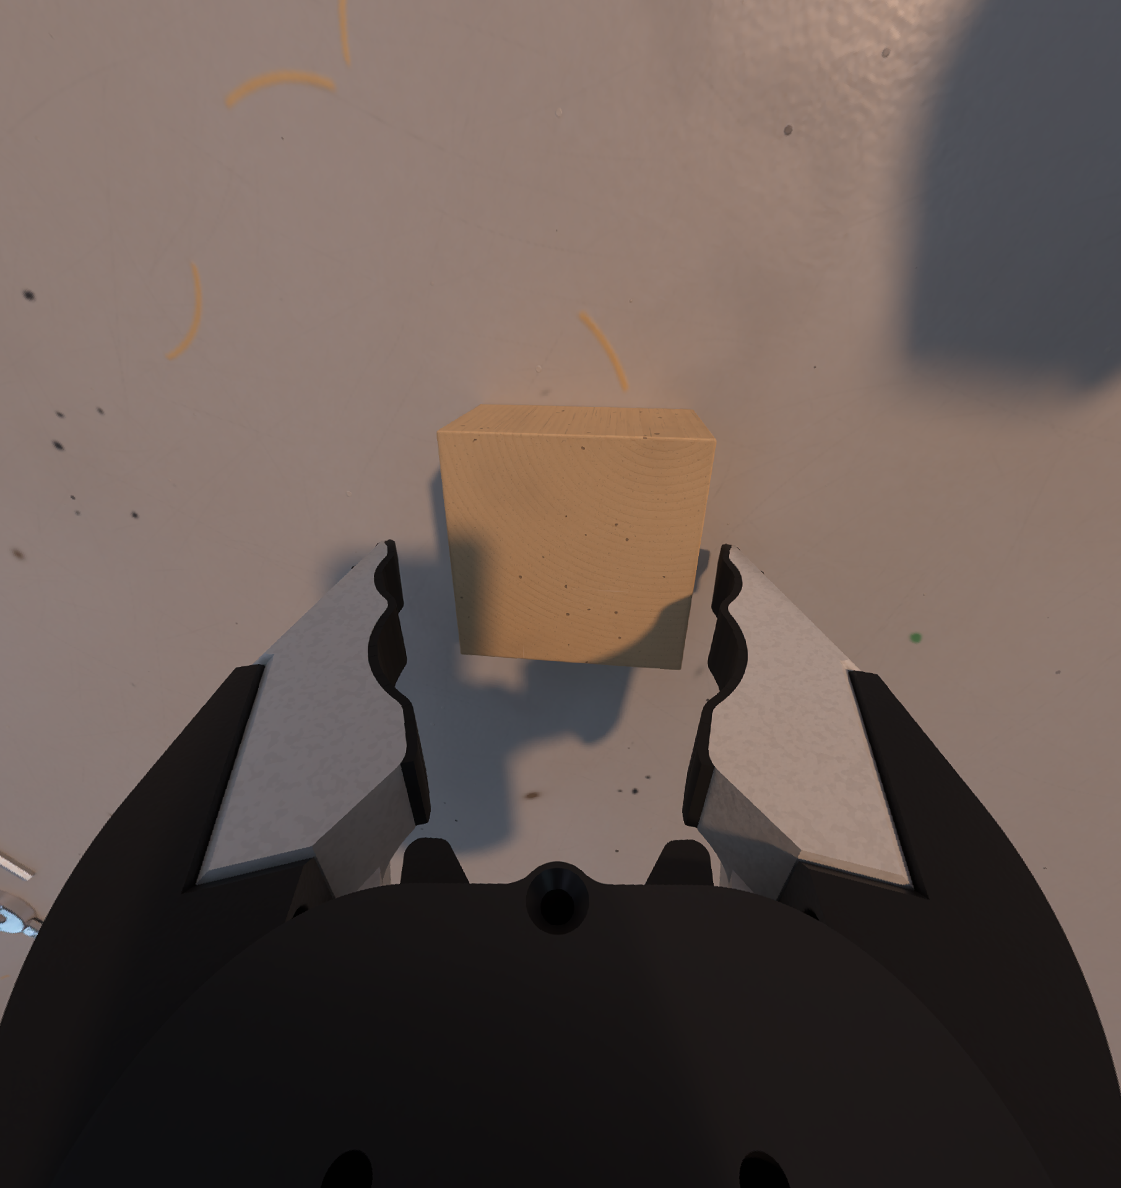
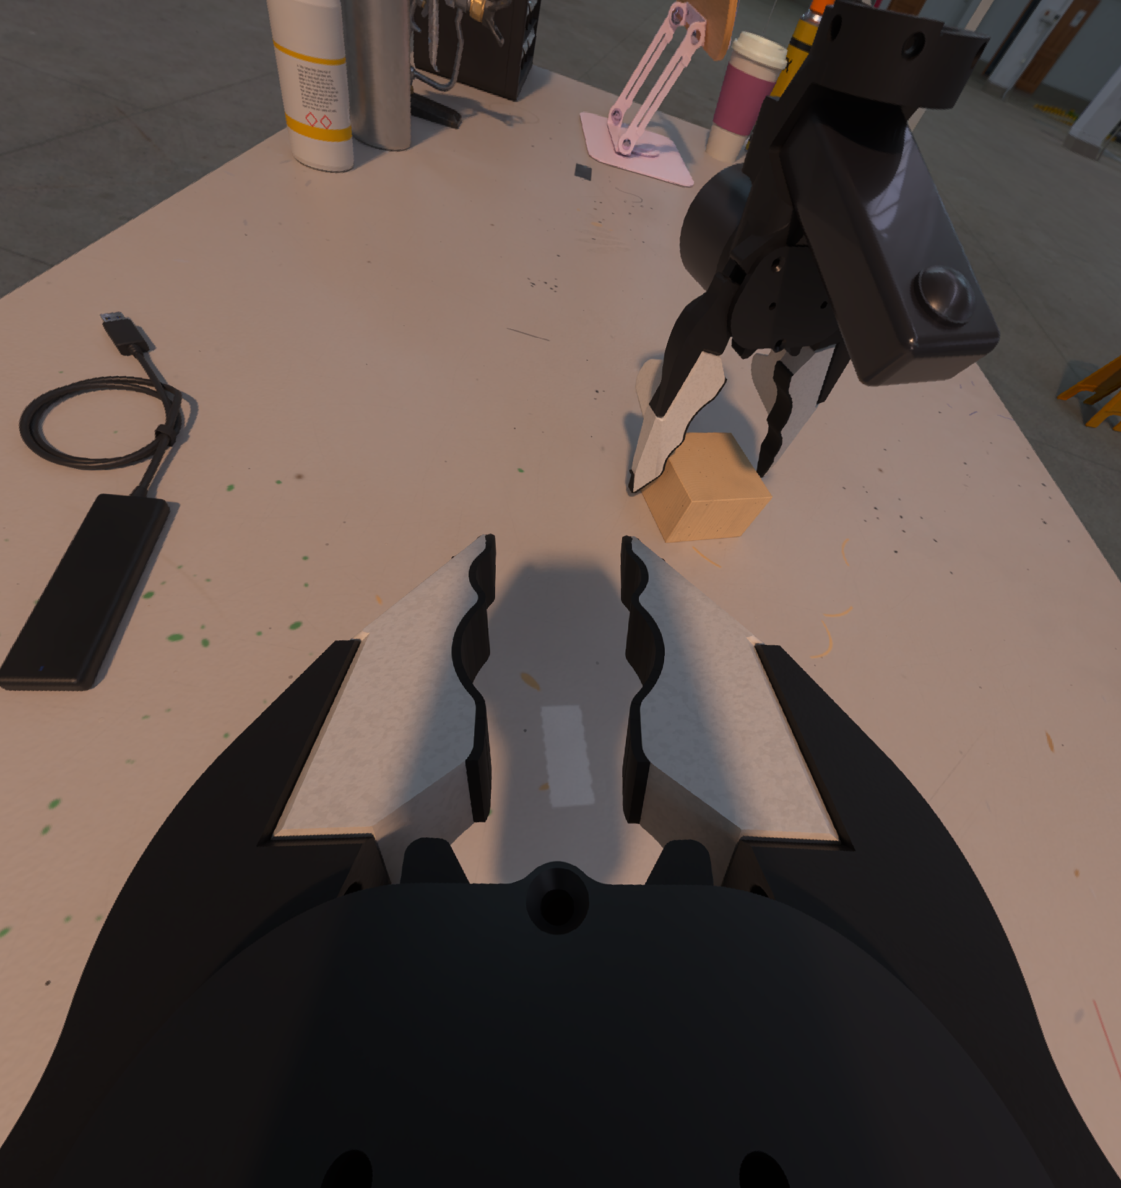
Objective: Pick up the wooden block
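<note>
Bare table (image 2: 365, 360) around wooden block (image 2: 705, 492) — left claw (image 2: 699, 479) straddling it

A workshop: paint-flecked table (image 2: 416, 321), concrete floor (image 2: 94, 96), yellow floor sign (image 2: 1117, 392).

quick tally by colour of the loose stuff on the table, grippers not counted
tan: 1, the light wooden cube block
black: 1, the flat black box with coiled cable
pink: 2, the pink hinged stand and the pink-sleeved paper cup
white: 1, the white yellow-banded bottle
silver: 1, the steel tumbler
total: 6
</note>
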Available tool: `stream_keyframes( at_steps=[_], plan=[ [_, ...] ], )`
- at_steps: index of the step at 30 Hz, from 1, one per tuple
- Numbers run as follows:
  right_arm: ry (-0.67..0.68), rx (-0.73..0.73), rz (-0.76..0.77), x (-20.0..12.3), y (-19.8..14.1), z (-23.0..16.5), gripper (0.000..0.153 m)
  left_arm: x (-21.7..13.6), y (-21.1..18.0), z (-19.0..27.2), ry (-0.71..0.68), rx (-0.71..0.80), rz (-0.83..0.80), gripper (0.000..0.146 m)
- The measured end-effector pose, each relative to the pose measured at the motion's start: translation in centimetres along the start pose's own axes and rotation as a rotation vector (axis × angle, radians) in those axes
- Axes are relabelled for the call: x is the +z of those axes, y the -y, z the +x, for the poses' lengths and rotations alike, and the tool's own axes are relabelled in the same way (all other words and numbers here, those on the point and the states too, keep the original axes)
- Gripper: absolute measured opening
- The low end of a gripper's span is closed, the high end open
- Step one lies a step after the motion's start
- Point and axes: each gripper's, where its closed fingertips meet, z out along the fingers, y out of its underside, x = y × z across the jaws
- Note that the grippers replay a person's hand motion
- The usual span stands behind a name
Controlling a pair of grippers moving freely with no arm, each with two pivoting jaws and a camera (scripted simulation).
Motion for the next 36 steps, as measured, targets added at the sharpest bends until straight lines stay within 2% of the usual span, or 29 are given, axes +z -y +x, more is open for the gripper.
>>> stream_keyframes(
  at_steps=[4,6,14,18,22,26,29,34,36],
  plan=[
    [0.007,0.004,0.001,0.1,-0.1,0.0,0.039,0.2,0.0,0.3,-0.032,-0.004,0.002,0.094],
    [0.011,0.002,-0.004,0.2,-0.1,-0.1,0.039,0.2,0.2,0.5,-0.052,-0.019,0.006,0.075],
    [0.025,-0.006,-0.026,0.6,-0.4,-0.5,0.039,-0.1,0.4,0.2,-0.039,-0.062,0.02,0.075],
    [0.01,-0.005,-0.042,0.6,-0.2,0.0,0.039,-2.8,1.5,-0.1,-0.009,-0.135,0.126,0.075],
    [-0.024,-0.026,-0.059,0.1,0.8,1.1,0.039,-7.3,2.9,-0.2,0.04,-0.23,0.32,0.075],
    [-0.073,-0.071,-0.124,-0.5,2.1,3.1,0.039,-11.3,3.0,-0.3,0.111,-0.341,0.498,0.075],
    [-0.071,-0.105,-0.238,-0.2,2.0,5.5,0.039,-13.5,3.0,0.6,0.1,-0.42,0.658,0.075],
    [0.008,-0.155,-0.465,2.0,0.5,11.0,0.039,-14.0,2.6,2.0,0.107,-0.5,0.789,0.075],
    [0.036,-0.183,-0.521,3.3,0.2,13.3,0.039,-13.6,2.5,2.1,0.096,-0.52,0.793,0.075]
  ],
)
